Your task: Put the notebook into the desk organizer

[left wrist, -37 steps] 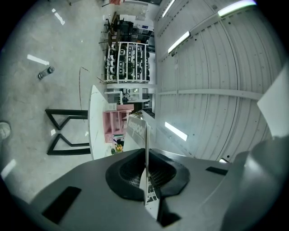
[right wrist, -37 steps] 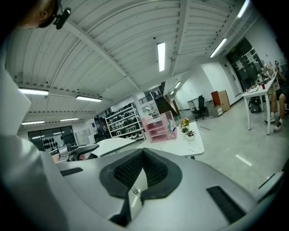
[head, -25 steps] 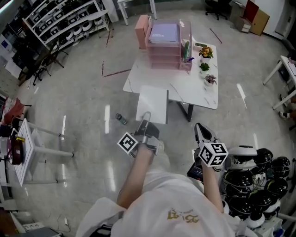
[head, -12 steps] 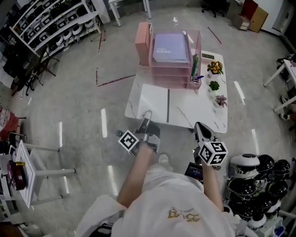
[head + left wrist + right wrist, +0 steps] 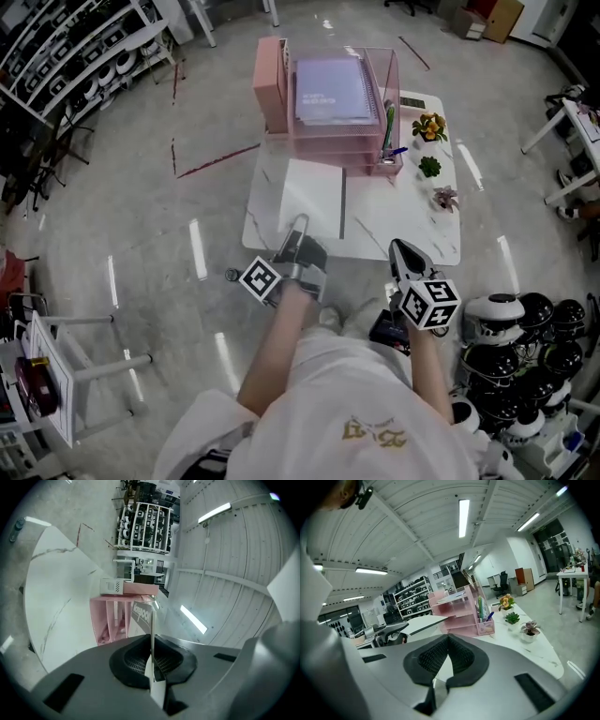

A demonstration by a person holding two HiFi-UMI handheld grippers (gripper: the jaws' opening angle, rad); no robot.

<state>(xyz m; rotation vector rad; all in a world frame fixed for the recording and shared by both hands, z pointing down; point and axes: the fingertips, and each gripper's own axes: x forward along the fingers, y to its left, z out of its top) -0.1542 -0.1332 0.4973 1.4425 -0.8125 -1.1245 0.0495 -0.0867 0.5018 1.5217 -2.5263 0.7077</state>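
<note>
The notebook (image 5: pixel 314 195) is held by its near edge in the left hand-held gripper (image 5: pixel 298 227), whose jaws are pinched tight on it, above the surface (image 5: pixel 412 223) and short of the desk organizer (image 5: pixel 323 141). The right hand-held gripper (image 5: pixel 401 251) is closed on nothing. With only a thin edge gripped, the notebook could sag or slip. A tray front could be struck, or the top tray found blocked by the purple folder (image 5: pixel 330 89)

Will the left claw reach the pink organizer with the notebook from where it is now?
Probably not quite. The left claw grips the notebook at the near edge of the table, and the pink organizer stands at the far side. Nothing lies between them, so moving nearer should do.
</note>
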